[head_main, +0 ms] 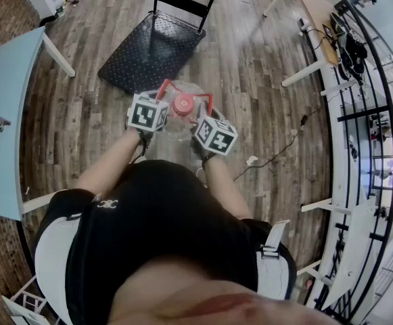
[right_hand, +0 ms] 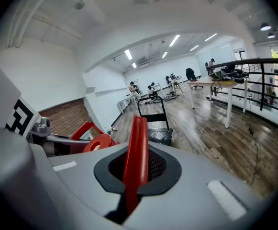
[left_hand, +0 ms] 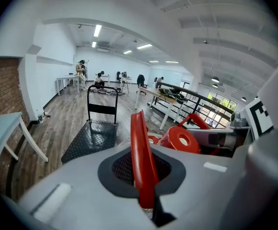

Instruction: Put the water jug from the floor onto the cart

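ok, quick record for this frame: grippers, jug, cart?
left gripper: shut on the left red handle of the water jug
right gripper: shut on the right red handle
water jug: clear, red cap, between both grippers
cart: black platform, ahead of the jug; jug not on it
jug lifted off floor: cannot tell
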